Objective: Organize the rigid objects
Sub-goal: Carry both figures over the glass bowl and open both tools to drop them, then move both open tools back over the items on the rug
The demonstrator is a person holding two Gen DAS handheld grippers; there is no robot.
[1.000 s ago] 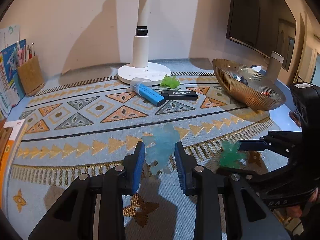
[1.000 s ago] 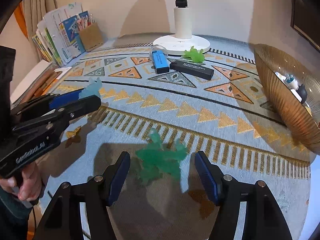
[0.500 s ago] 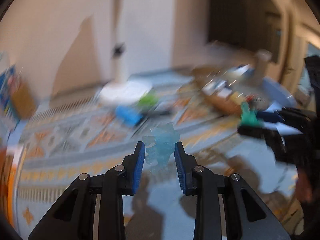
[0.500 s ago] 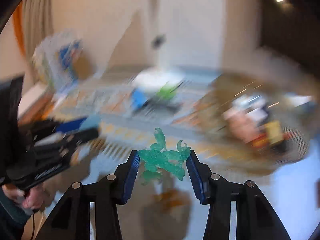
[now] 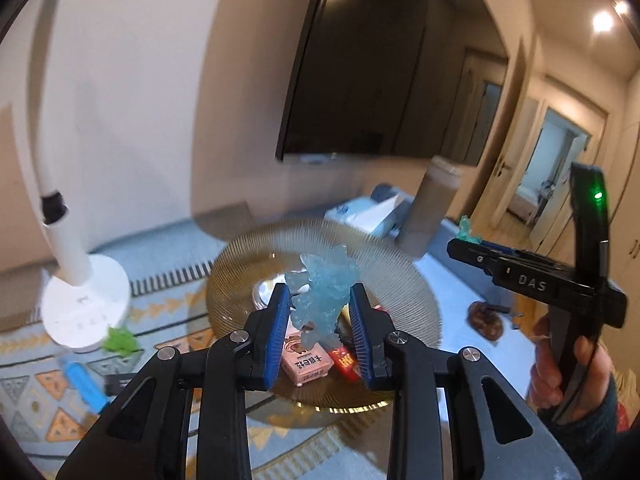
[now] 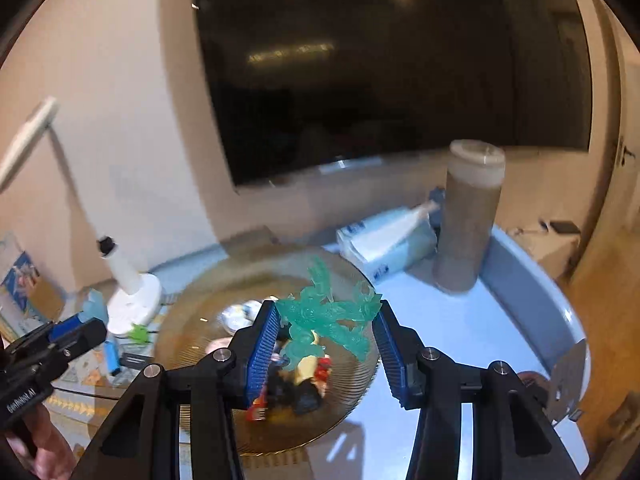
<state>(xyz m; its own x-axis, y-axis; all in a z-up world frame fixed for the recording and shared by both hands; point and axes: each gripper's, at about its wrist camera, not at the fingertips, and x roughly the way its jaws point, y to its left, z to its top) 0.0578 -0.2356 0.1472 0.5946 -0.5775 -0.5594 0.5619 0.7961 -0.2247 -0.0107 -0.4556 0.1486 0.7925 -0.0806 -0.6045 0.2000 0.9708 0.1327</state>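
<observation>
Left wrist view: the left gripper [image 5: 320, 334] points forward and slightly down over the amber ribbed bowl [image 5: 240, 268], its blue pads clamped on a pale blue translucent figure [image 5: 324, 296] that stands up between the fingertips, above the bowl's inside. Straight below and ahead of the tips, inside the bowl, lie a pink box [image 5: 306, 362] and a red packet [image 5: 344, 362]. Off to the gripper's right, the right gripper [image 5: 466, 242] reaches in sideways, held level in a hand [image 5: 568, 368] wrapped round its handle, with a bit of the green translucent figure [image 5: 465, 229] showing at its tip. To the left gripper's left and lower, on the patterned mat [image 5: 36, 396], sit the white lamp base [image 5: 84, 308], a small green toy [image 5: 120, 340] and a blue stick [image 5: 86, 386]. In the right wrist view, the right gripper [image 6: 326, 346] also tilts down over the bowl [image 6: 192, 320], pads closed against the green figure [image 6: 328, 316], which spans the gap and hangs above the pile of small items in the bowl. Ahead and to its right stands a tall brown cylinder [image 6: 470, 224] beside a white-and-blue tissue pack [image 6: 384, 246]; to its left the left gripper [image 6: 74, 326] comes in level, the blue figure [image 6: 94, 304] visible at its tip.
</observation>
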